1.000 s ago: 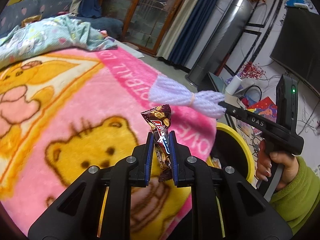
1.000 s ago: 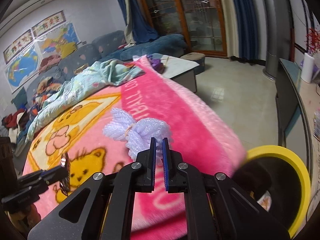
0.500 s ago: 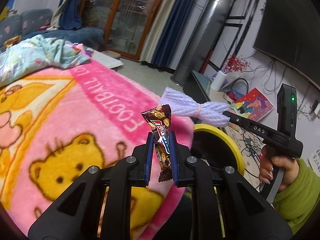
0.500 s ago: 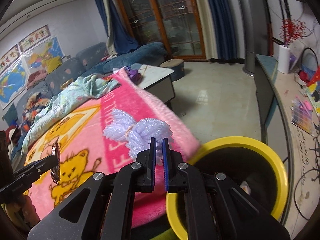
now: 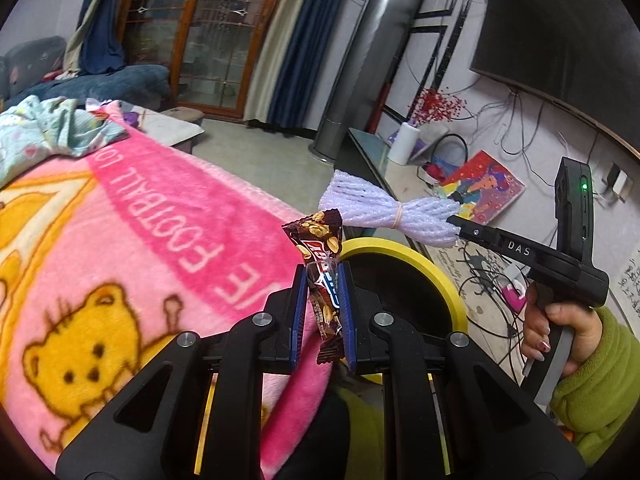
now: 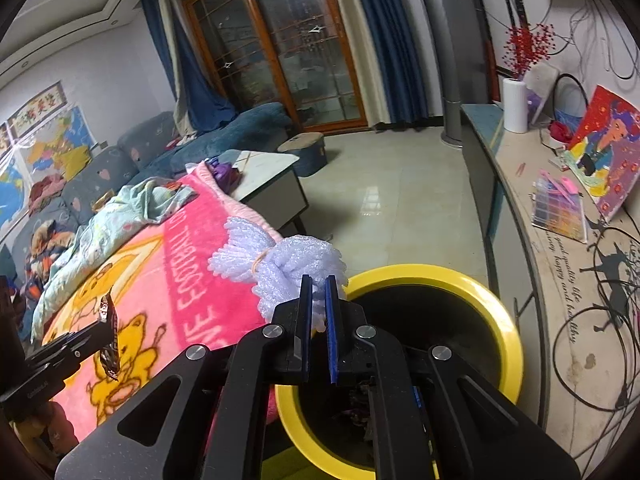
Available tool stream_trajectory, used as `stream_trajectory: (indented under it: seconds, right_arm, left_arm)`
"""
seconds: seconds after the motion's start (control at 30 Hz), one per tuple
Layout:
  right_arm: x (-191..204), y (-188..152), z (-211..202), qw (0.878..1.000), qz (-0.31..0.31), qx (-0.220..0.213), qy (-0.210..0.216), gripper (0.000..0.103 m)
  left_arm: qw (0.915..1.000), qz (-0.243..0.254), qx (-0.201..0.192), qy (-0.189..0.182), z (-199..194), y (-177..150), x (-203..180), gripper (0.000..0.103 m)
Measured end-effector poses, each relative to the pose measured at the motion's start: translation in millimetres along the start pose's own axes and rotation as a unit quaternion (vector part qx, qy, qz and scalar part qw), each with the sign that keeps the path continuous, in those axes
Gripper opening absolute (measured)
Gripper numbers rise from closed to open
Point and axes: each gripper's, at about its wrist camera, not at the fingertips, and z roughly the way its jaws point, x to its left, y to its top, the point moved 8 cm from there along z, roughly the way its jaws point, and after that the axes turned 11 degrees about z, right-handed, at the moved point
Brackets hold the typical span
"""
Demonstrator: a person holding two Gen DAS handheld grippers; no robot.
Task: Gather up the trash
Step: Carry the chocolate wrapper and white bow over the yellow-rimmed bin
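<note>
My left gripper (image 5: 323,276) is shut on a brown snack wrapper (image 5: 320,256) that stands upright between the blue pads, over the edge of the pink blanket (image 5: 140,264). My right gripper (image 6: 319,284) is shut on a lilac foam net (image 6: 280,268) tied with a rubber band. In the left wrist view the foam net (image 5: 384,216) hangs above the far rim of the yellow bin (image 5: 432,264). From the right wrist view the yellow bin (image 6: 508,344) lies just below and ahead, with some trash inside, and the wrapper (image 6: 109,332) shows at the left.
A teal crumpled cloth (image 5: 44,132) lies on the blanket's far side. A low cabinet (image 6: 516,216) with a paper roll, a painting (image 6: 604,152) and cables runs along the right wall. A small table (image 6: 272,176) and tiled floor (image 6: 392,200) lie beyond the bin.
Both grippers have swung right, off the blanket toward the yellow bin, which now fills more of both views. Each still holds its item.
</note>
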Motion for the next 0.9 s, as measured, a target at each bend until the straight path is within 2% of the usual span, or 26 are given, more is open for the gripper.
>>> stream_trajectory:
  seconds: [0.9]
  right_arm:
    - [-98, 1, -45, 0.995, 0.071, -0.04, -0.062, 0.007]
  left_arm:
    - [0.9942, 0.081, 0.014, -0.069, 70, 25, -91, 0.01]
